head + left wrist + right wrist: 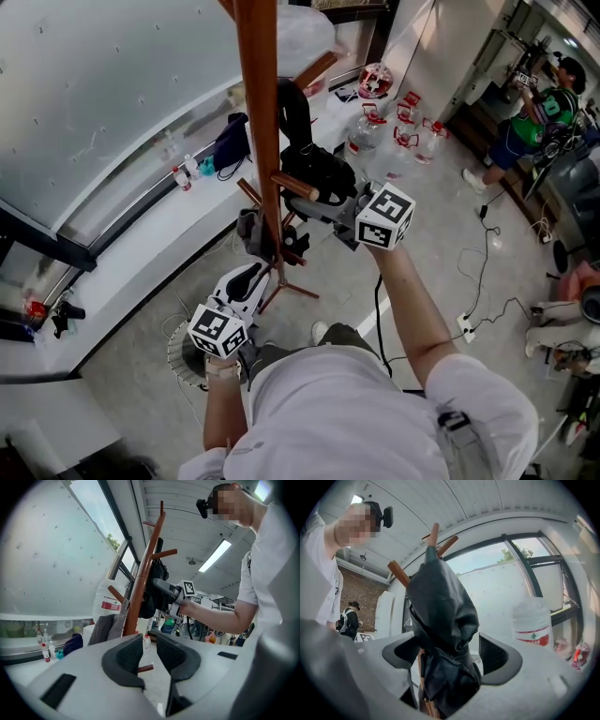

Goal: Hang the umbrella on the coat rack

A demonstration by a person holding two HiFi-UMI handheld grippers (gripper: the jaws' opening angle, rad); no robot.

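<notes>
The wooden coat rack [258, 94] rises through the middle of the head view, with short pegs [295, 185] sticking out. A black folded umbrella [309, 159] hangs against its pole. In the right gripper view the umbrella [440, 616] fills the space between the jaws of my right gripper [447, 653]; the jaws stand wide and the right pad [494, 656] is clear of the fabric. My left gripper [248, 274] is held lower, near the rack's foot, pointing at the pole [140, 592]. Its pads [129, 656] stand slightly apart with nothing between them.
A grey garment [251, 230] hangs low on the rack. A white counter [141, 244] with small bottles [183, 173] runs along the window. Water jugs [403, 127] stand on the floor behind, cables [478, 281] trail at right, and another person [534, 112] stands far right.
</notes>
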